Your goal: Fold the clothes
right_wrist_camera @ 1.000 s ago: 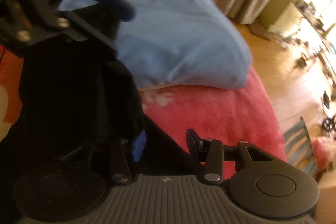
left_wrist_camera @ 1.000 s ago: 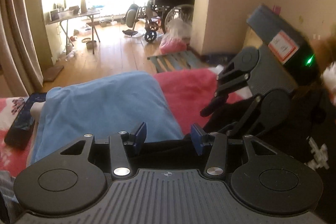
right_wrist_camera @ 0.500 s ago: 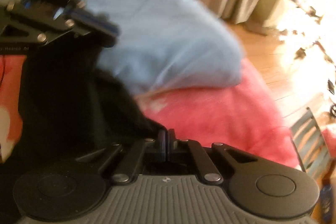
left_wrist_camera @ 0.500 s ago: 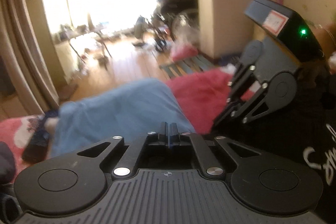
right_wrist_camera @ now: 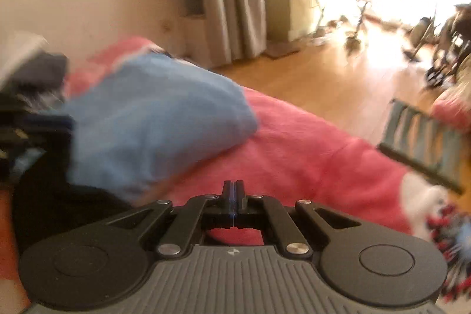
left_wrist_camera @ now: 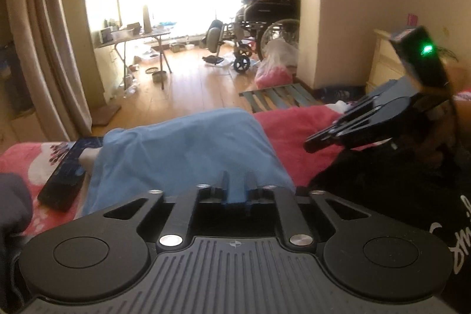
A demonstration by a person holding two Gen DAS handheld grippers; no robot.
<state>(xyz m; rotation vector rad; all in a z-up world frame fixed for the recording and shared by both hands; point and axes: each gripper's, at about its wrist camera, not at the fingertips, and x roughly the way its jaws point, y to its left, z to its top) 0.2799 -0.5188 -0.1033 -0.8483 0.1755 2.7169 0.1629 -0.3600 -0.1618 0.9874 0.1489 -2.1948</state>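
Note:
A black garment (left_wrist_camera: 382, 196) with white lettering lies bunched on the red blanket (left_wrist_camera: 294, 131) at the right of the left wrist view. The right wrist view shows it at the lower left (right_wrist_camera: 53, 205). My left gripper (left_wrist_camera: 237, 186) is opening, with a narrow gap between its fingers and no cloth in it; the blue pillow shows through. My right gripper (right_wrist_camera: 233, 192) has its pads together, just starting to part, and I see no fabric between them. From the left wrist view, the right gripper (left_wrist_camera: 312, 144) hovers just above the black garment.
A big blue pillow (left_wrist_camera: 182, 155) lies on the bed ahead of both grippers. A dark flat box (left_wrist_camera: 63, 184) rests at the bed's left. Beyond the bed edge are a wooden floor, a slatted stool (left_wrist_camera: 279, 99), a wheelchair (left_wrist_camera: 265, 28), a folding table (left_wrist_camera: 138, 34) and curtains.
Both grippers were open over the black garment, then snapped shut. Since then the left fingers have parted a little. The right gripper has rolled and swung away, so the garment no longer lies under it.

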